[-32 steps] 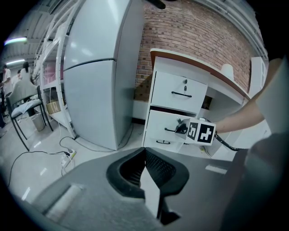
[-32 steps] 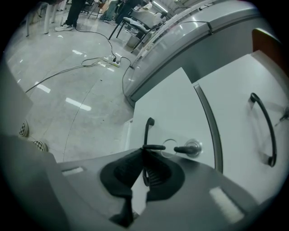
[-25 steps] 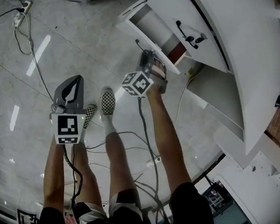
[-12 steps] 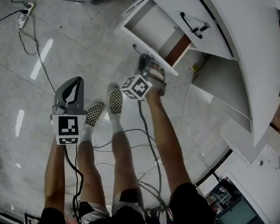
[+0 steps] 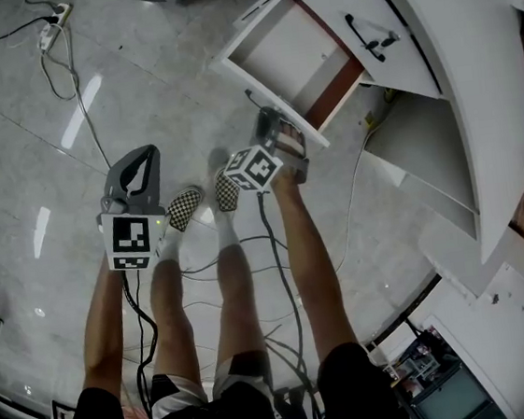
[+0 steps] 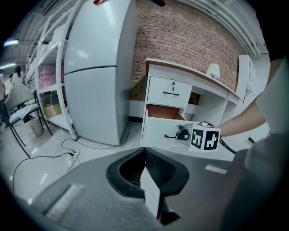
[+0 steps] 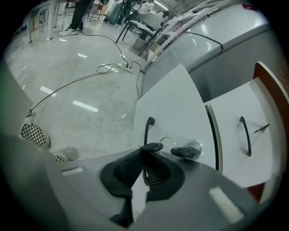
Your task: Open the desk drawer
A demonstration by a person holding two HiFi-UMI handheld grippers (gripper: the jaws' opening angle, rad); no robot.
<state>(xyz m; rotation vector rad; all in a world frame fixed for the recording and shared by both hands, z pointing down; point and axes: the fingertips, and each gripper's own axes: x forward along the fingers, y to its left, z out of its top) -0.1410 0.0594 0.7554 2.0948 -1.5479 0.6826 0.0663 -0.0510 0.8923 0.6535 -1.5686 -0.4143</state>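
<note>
Grip on the drawer handle, with the pull line running back toward the person.
At the left of the head view, the left gripper (image 5: 140, 161) hangs over the floor (image 5: 25, 109), well apart from the desk (image 5: 474, 86), its jaws together on nothing. Further right, the right gripper (image 5: 278, 127) is by far the nearer. Its jaws are clamped across the black handle (image 7: 146, 132), whose long axis runs along the drawer front, with keys (image 7: 186, 152) dangling just beside it. The drawer (image 5: 286, 51) stands partly out of the desk, its open box stretching up and right from that gripper. The pull therefore likely needs to run straight back toward the person, square to the handle.
</note>
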